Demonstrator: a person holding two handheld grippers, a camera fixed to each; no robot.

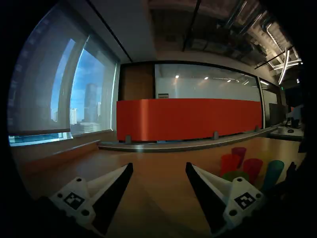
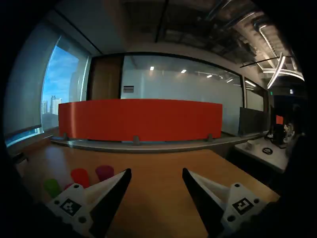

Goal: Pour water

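A: Far edge of the wooden surface [image 1: 158, 178]?
B: Orange divider panel [image 1: 186, 119] upright along it, held by small grey brackets. Glass wall [image 1: 206, 85] behind.
A: Left side?
B: Large window [image 1: 89, 99]; blue sky and towers outside.
A: Past the right edge?
B: Pale side desk [image 2: 261, 152] carrying small items, too small to identify. Light strips [image 2: 279, 69] on the open ceiling.

The left gripper [image 1: 159, 164] points forward and level, its 2 fingers [image 1: 113, 190] spread wide apart with nothing between them. The right gripper [image 2: 156, 169] is likewise level, its 2 fingers [image 2: 202, 198] parted and empty.
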